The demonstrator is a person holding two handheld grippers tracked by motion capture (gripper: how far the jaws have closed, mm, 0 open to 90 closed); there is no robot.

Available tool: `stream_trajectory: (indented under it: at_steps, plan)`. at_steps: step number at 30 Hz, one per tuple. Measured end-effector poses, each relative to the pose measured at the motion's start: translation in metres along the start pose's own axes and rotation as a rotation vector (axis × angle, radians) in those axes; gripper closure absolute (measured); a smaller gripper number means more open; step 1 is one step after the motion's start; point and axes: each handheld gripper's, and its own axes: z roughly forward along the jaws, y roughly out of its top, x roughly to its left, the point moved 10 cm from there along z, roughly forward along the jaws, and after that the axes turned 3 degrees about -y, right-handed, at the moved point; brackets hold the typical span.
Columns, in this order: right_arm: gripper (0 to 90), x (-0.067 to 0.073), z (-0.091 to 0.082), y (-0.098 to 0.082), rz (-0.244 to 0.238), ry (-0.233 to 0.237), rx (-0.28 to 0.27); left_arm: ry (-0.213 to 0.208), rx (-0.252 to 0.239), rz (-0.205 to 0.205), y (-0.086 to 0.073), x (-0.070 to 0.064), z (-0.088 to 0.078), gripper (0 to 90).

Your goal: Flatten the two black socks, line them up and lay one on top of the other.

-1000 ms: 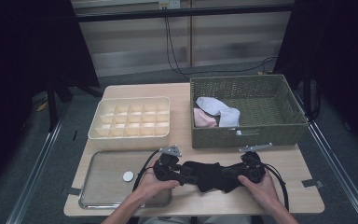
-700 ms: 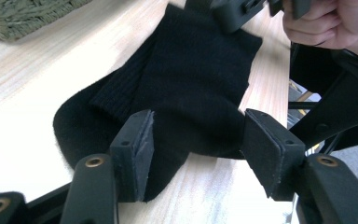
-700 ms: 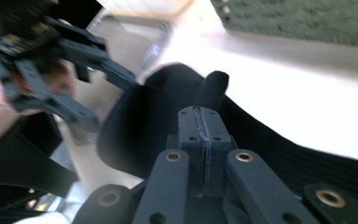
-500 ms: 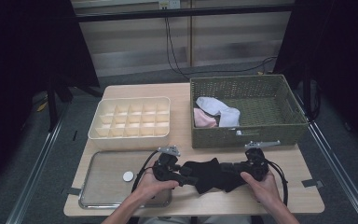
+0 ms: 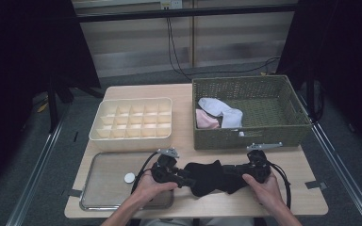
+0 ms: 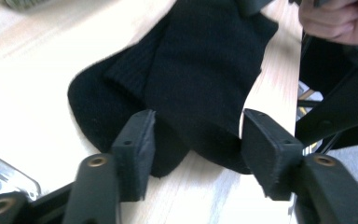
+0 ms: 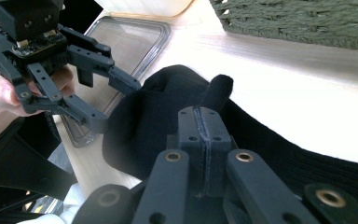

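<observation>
Stretching the black sock (image 5: 212, 176) flat on the near tabletop (image 5: 292, 197), we pin one end with the right gripper (image 7: 204, 122) – fingers together on the fabric – while the left gripper (image 6: 198, 140) has its fingers apart, just closing a little, straddling the other end – likely for folding.

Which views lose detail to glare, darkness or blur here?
High view: dark surroundings, evenly lit light wooden table. Left gripper view: tabletop washed out, black knitted sock keeps its ribbing, near pads soft. Right gripper view: glare below the green woven basket.
</observation>
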Motion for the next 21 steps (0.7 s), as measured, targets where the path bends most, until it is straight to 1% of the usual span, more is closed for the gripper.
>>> stream_trajectory:
  at_steps: [2,3,4,5,6,7,8,9,10,11,12,14,15,16,17,19,20,21]
  plan:
    - [88.8,-0.001,0.001,-0.001,0.001,-0.002,0.005,0.001,0.005,0.002,-0.001,0.0,0.0,51.3]
    - [88.8,-0.002,0.001,-0.001,0.004,0.001,0.005,0.016,0.015,0.009,-0.002,0.001,0.002,57.3]
    - [88.8,-0.002,0.001,-0.001,0.004,0.001,0.005,0.005,0.019,0.008,-0.002,0.0,0.003,61.4]
    - [88.8,-0.001,0.001,-0.001,0.004,0.002,0.003,0.015,0.026,0.015,-0.003,0.002,0.003,66.3]
    - [88.8,-0.001,0.001,-0.001,0.009,0.006,0.002,0.021,0.028,0.012,-0.003,0.002,0.003,70.7]
    - [88.8,-0.001,0.0,0.0,0.01,0.007,0.0,0.018,0.03,0.021,-0.003,0.002,0.003,74.4]
    - [88.8,-0.001,0.0,0.0,0.011,0.008,0.0,0.029,0.025,0.037,-0.003,0.002,0.001,78.4]
    - [88.8,0.0,-0.001,0.001,0.011,0.01,-0.003,0.029,0.025,0.036,-0.002,0.001,0.0,82.8]
    - [88.8,0.0,-0.001,0.001,0.014,0.01,-0.004,0.02,0.014,0.041,-0.001,0.0,0.0,83.8]
    - [88.8,0.0,-0.002,0.001,0.013,0.008,-0.006,0.04,0.011,0.043,0.0,0.001,-0.002,84.6]
    - [88.9,0.0,-0.003,0.002,0.014,0.011,-0.008,0.031,0.002,0.048,0.002,0.0,-0.004,85.1]
    - [88.8,0.001,-0.006,0.003,0.012,0.011,-0.014,0.028,-0.018,0.052,0.007,-0.003,-0.007,85.6]
    - [88.9,0.0,-0.008,0.004,0.01,0.012,-0.02,0.027,-0.019,0.052,0.008,-0.003,-0.009,85.6]
    - [88.8,0.0,-0.009,0.005,0.01,0.01,-0.025,0.016,-0.038,0.048,0.012,-0.005,-0.01,85.6]
    - [88.9,-0.001,-0.011,0.006,0.007,0.004,-0.024,0.011,-0.043,0.047,0.014,-0.006,-0.011,85.7]
    - [88.9,-0.004,-0.016,0.008,0.01,0.0,-0.038,0.017,-0.044,0.049,0.016,-0.006,-0.013,85.7]
    - [88.9,-0.004,-0.018,0.009,0.01,0.0,-0.042,0.013,-0.056,0.049,0.019,-0.007,-0.013,85.7]
    - [88.9,-0.004,-0.021,0.01,0.008,-0.004,-0.049,0.017,-0.055,0.054,0.022,-0.008,-0.014,85.7]
